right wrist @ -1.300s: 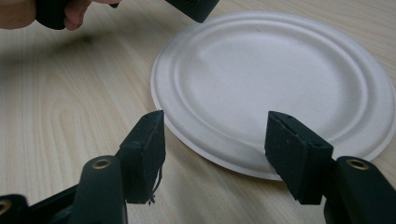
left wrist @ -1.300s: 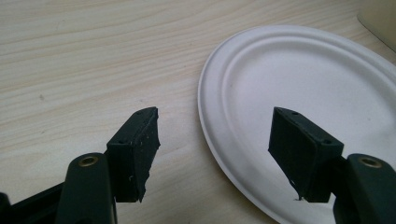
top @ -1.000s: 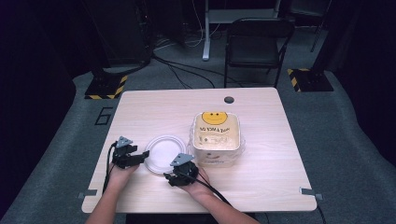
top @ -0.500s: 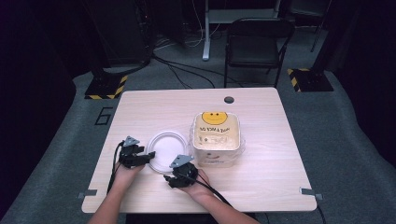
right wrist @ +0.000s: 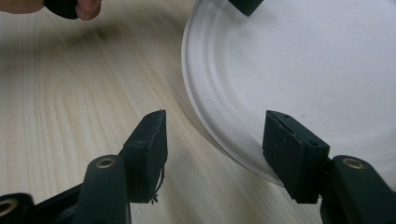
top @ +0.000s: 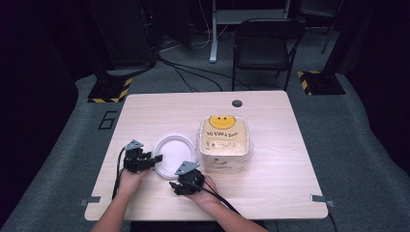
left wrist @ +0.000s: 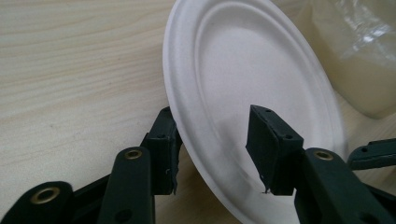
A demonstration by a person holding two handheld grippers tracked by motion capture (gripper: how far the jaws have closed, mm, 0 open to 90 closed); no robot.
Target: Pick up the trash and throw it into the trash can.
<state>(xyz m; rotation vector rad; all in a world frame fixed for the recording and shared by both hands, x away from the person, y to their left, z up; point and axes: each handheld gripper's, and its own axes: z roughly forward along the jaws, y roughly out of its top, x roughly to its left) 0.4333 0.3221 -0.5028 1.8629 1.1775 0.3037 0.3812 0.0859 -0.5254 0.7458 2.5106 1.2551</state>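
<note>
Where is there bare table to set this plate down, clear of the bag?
Free: the table right of the smiley bag up to the right edge, and the far strip between the bag and the cable hole. Crowded: near left, where the left gripper and right gripper flank the white plate.

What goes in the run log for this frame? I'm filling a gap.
left gripper: jaws open, straddling paper plate rim | right gripper: jaws open, straddling plate rim | smiley bag: beside plate | table
</note>
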